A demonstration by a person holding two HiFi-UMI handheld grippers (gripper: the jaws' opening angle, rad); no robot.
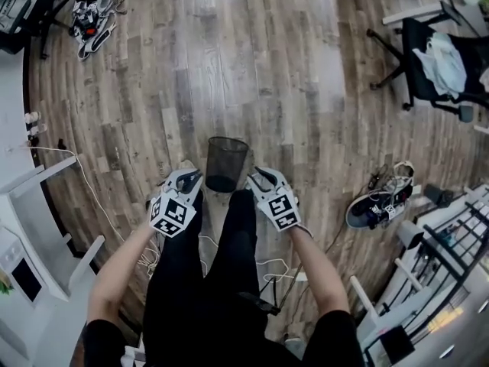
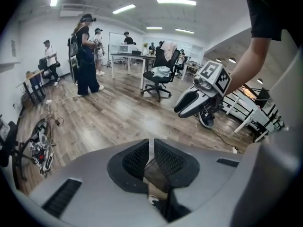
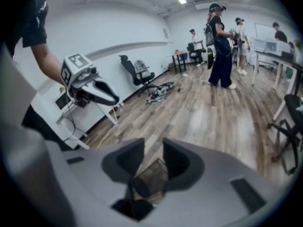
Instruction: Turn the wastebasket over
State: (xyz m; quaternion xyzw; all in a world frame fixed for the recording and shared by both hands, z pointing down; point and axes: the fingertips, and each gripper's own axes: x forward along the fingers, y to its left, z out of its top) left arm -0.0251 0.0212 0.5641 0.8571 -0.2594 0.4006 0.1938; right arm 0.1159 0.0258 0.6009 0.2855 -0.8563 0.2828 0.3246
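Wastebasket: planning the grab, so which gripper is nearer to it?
Neither clearly. The left gripper sits just left of the wastebasket, the right gripper just right of it, about equally close.

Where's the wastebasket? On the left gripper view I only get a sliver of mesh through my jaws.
Observer: The wastebasket stands on the wooden floor just ahead of your knees, between the left gripper and the right gripper.
Operator: Is the right one gripping it?
Observer: No. In the right gripper view its jaws stand apart, and the basket shows beyond the gap, not clamped.
Operator: Anything near it to watch for?
Observer: The nearest thing is a pile of gear with cables on the floor to your right, well apart from the basket.
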